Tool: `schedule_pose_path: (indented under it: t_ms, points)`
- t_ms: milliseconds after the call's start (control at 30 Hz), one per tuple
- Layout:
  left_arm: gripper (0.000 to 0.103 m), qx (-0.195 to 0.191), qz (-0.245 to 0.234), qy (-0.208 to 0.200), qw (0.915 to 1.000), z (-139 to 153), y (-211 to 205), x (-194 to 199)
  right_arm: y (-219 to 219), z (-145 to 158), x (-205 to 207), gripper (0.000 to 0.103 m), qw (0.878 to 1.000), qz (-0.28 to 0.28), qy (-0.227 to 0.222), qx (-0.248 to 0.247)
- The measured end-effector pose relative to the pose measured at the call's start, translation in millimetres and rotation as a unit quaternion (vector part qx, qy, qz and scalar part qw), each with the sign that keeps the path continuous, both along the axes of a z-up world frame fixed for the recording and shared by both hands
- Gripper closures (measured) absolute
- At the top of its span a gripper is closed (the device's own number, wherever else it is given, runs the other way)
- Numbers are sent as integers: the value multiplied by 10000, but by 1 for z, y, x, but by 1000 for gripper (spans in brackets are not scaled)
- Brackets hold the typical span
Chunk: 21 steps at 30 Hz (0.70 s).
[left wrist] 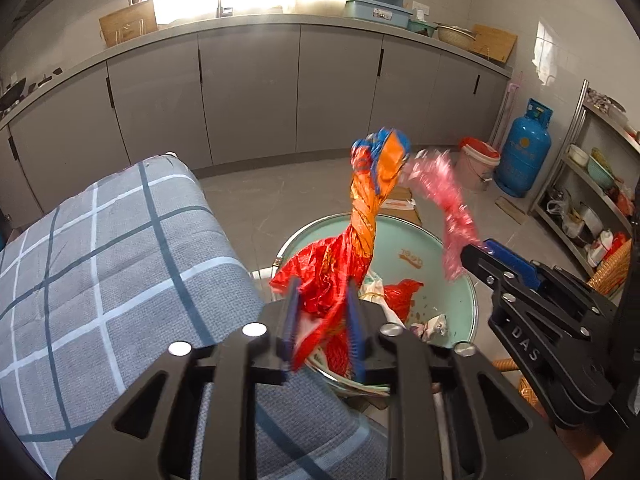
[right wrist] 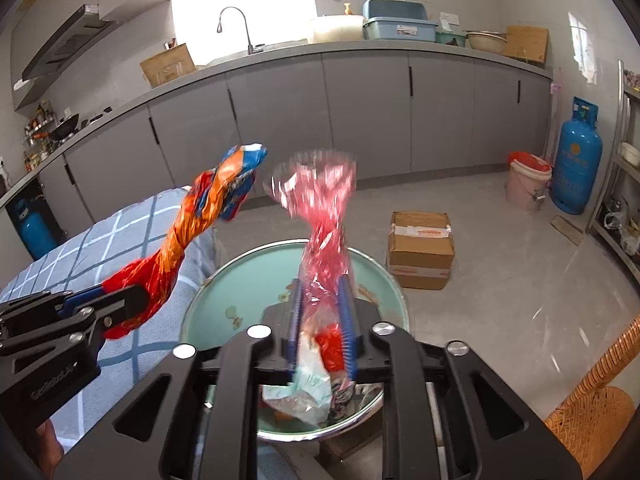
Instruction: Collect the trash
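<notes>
My left gripper [left wrist: 322, 316] is shut on a twisted orange, red and blue plastic wrapper [left wrist: 370, 208], which stands up from the jaws above a pale green basin [left wrist: 436, 248]. It also shows in the right wrist view [right wrist: 192, 224]. My right gripper [right wrist: 322, 320] is shut on a crumpled pink transparent plastic bag [right wrist: 324, 208], also held up above the basin [right wrist: 248, 280]. The right gripper shows in the left wrist view [left wrist: 480, 258] gripping the pink bag [left wrist: 448, 196]. More crumpled trash [left wrist: 400, 300] lies inside the basin.
A grey checked cushion [left wrist: 100, 264] lies left of the basin. A cardboard box [right wrist: 422, 250] sits on the floor beyond. A pink bucket [right wrist: 526, 184] and a blue gas cylinder [right wrist: 576, 160] stand at the back right. A wicker chair [right wrist: 596, 400] is at the right. Grey cabinets [right wrist: 360, 112] line the back.
</notes>
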<state>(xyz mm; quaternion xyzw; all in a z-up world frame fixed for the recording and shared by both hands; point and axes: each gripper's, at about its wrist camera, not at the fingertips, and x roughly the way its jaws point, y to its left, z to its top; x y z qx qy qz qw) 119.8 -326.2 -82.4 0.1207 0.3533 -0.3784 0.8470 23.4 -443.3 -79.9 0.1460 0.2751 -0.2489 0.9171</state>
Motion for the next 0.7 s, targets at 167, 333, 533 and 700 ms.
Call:
schedule_pose_path:
  t_ms: [167,333,533,700]
  points:
    - [34,-8,108,18,9999,-7,4,4,-9,-11,-5,50,9998,-168,28,88]
    - [27,-44,177,92,9998,-8,15,4,-1,-11,-17,48,9997,-199,-4,132]
    - [20,-222,317,22,9992,5,38,-2,16,8,-31,45,9997,-157,-180,12]
    - [19,-354,381,-9,9986,16,53,-6,30,25,-38,45,9995,-96,-254,-136]
